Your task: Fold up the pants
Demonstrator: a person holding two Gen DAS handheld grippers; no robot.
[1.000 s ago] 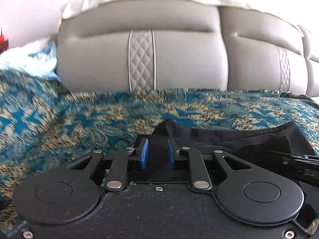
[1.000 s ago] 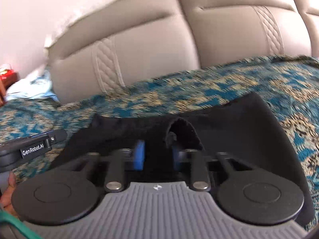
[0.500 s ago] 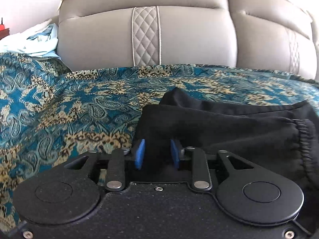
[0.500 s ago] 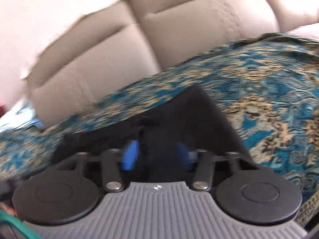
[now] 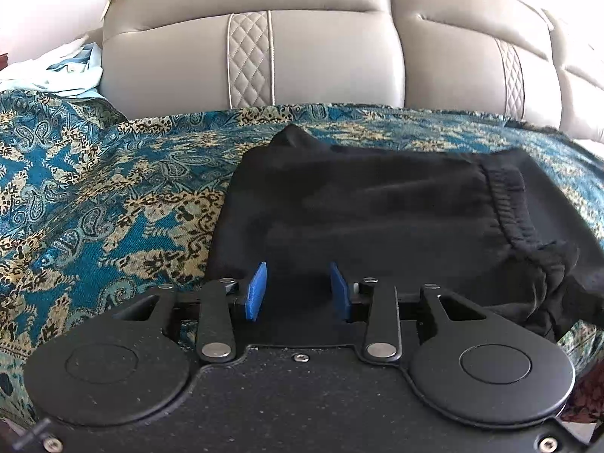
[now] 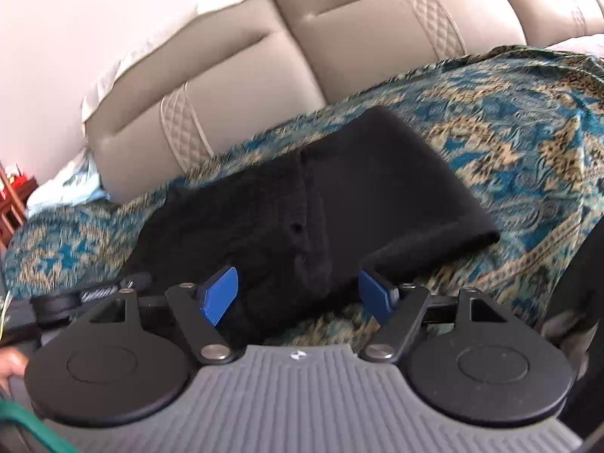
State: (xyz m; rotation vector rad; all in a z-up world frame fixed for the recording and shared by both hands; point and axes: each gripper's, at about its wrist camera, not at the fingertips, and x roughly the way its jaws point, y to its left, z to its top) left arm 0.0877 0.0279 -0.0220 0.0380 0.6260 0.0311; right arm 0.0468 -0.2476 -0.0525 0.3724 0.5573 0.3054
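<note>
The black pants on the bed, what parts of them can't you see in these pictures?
- Left wrist view: the near edge of the black fabric pants is hidden behind the gripper body; their right side runs off the frame.
- Right wrist view: the pants' left end is blurred and dark, its outline unclear.

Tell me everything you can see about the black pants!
The black pants look like soft, dark knit cloth, folded into a flat, chunky bundle lying on the blue and tan patterned blanket. A gathered, stretchy-looking band shows on top near one side. In the right wrist view a thick rounded fold forms one end. Both grippers' blue pads stand apart just in front of the cloth, having just opened; neither squeezes it.
</note>
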